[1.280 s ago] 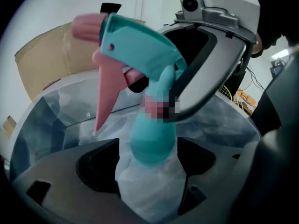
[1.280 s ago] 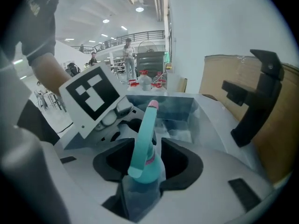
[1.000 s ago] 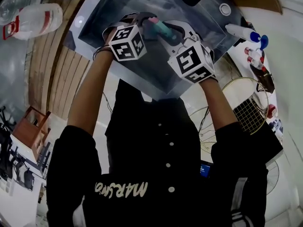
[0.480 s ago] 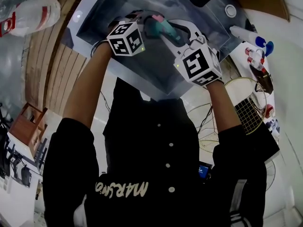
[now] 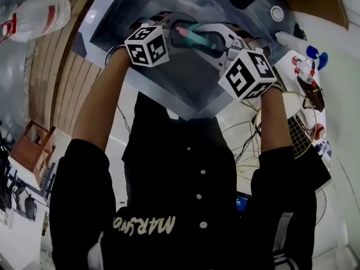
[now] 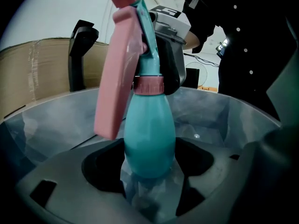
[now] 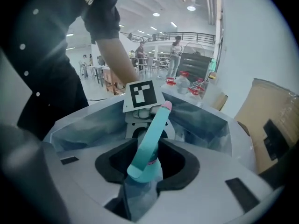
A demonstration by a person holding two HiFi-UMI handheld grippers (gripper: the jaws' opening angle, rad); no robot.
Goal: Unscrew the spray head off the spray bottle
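**A:** What could go wrong from here?

**B:** Slip, I'd say. The bottle (image 6: 149, 139) is held in the air above the bin (image 5: 174, 89), between the two grippers. The left gripper (image 6: 149, 190) has its jaws set wide and clamped on the bottle's fat bottom end. The right gripper (image 7: 140, 185), set much narrower, pinches the head (image 6: 148, 45) close to the collar (image 6: 148, 85). If the right one twists, that round body may simply turn inside the left jaws, and the thread won't give.

**A:** Anything else?

**B:** The trigger (image 6: 117, 73) lies along the body, so a squeeze there could spray. And once the head comes free, a loosely held half could drop into the bin.

**A:** What's it all like?

**B:** The bottle is smooth, opaque teal plastic, egg-shaped and narrowing to the neck. The collar is a short pink ring that looks ribbed. The trigger is a long, flat pink paddle with rounded corners. The bin is cloudy grey plastic, thin-walled and slightly see-through.
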